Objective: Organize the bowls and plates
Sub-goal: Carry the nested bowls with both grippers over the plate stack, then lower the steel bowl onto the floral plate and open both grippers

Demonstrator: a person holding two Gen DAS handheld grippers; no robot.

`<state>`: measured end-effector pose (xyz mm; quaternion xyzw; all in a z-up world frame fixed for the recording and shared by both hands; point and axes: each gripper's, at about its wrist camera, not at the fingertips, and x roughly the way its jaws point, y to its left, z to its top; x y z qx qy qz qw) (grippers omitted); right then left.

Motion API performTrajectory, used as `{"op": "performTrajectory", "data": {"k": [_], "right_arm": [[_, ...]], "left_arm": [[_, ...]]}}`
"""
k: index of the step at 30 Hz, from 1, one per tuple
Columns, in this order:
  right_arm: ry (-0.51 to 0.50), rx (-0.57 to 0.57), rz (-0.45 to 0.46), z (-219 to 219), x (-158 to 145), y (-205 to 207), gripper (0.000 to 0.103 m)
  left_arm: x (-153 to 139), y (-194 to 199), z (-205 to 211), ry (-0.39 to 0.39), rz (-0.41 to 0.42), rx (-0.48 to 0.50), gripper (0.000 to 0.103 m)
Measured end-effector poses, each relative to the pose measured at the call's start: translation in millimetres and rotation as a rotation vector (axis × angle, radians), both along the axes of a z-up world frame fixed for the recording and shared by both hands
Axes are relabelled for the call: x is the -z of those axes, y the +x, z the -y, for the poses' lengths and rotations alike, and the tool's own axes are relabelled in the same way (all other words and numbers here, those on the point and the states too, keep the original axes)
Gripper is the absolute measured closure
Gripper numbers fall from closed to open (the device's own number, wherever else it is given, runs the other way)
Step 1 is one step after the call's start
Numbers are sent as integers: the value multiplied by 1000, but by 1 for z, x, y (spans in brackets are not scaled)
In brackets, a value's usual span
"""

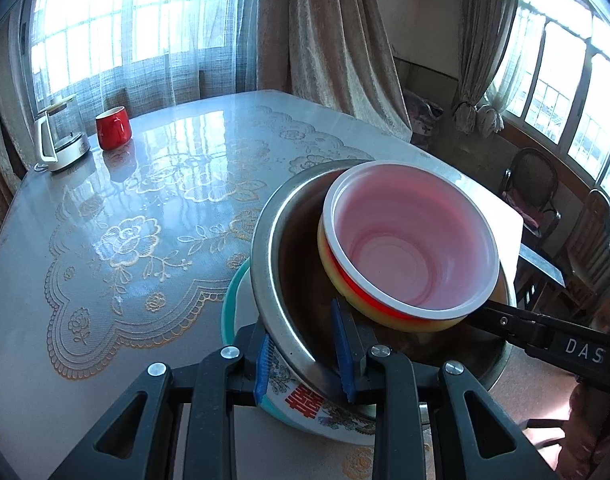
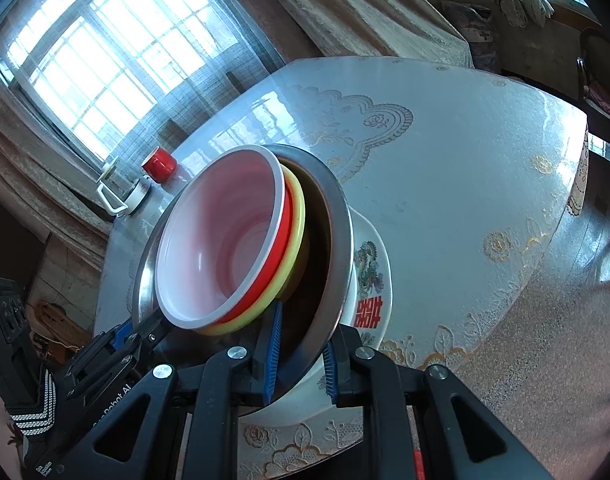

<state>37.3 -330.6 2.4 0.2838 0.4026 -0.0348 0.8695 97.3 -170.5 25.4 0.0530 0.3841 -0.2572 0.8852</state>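
Note:
A steel bowl (image 1: 265, 248) sits on a white enamel plate (image 1: 305, 400) with a teal rim and a red character. Inside the steel bowl lie nested plastic bowls: a white-rimmed red bowl (image 1: 413, 240) in a yellow bowl (image 1: 333, 268). My left gripper (image 1: 305, 360) is shut on the steel bowl's rim, one blue pad inside, one outside. My right gripper (image 2: 301, 352) is shut on the steel bowl's (image 2: 341, 240) opposite rim, above the plate (image 2: 369, 272). The red bowl (image 2: 221, 240) and yellow bowl (image 2: 297, 248) show there too.
A red mug (image 1: 112, 127) and a glass kettle (image 1: 63, 140) stand at the far corner of the glass-topped table (image 1: 145, 240) with a lace cloth. Curtains and windows are behind. Chairs (image 1: 533, 184) stand at the right of the table.

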Motion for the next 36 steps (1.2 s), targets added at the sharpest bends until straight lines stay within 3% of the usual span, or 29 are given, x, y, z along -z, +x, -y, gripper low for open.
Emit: {"op": "performTrajectory", "data": {"k": [36], "right_arm": [[18, 1, -48, -4, 16, 13, 84]], "left_arm": [[22, 11, 5, 43, -30, -43, 75]]}}
